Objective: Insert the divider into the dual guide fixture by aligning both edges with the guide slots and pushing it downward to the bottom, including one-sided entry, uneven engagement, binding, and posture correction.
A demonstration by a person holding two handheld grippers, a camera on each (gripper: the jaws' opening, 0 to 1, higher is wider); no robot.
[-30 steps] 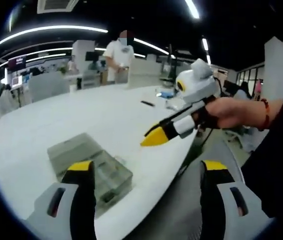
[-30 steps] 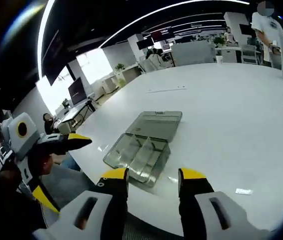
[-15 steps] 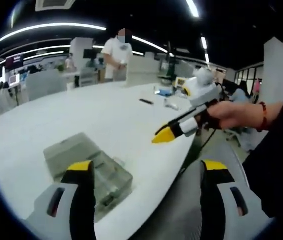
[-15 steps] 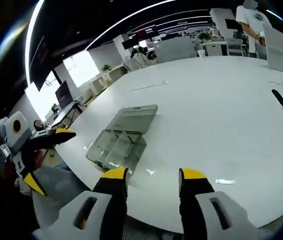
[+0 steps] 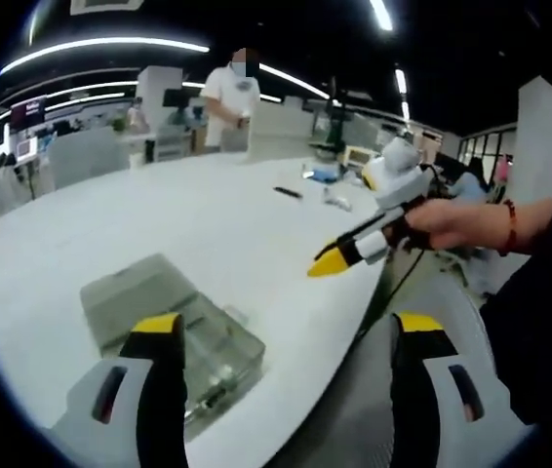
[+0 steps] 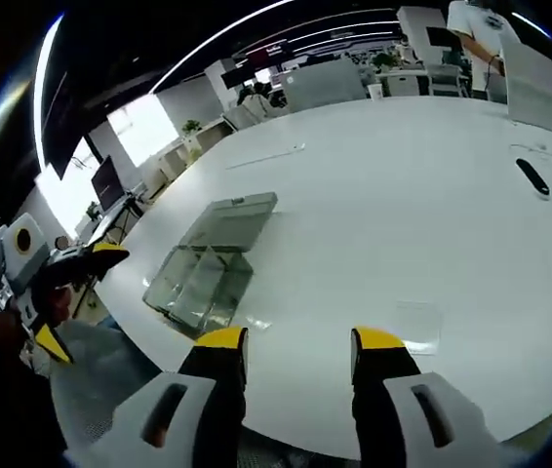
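Nearest, the right gripper (image 6: 289, 341) hangs at the table (image 6: 383, 195) edge with jaws apart and empty. Just ahead lies the clear divider (image 6: 415, 325) (I think). Farther forward-left sits the fixture box (image 6: 206, 263), long axis running away; the left gripper (image 5: 281, 330), also open and empty, hovers closer to it.

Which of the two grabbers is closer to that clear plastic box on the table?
The left. The clear box lies just beyond the left gripper, by its left finger. The right gripper is farther away, with bare white table between them.
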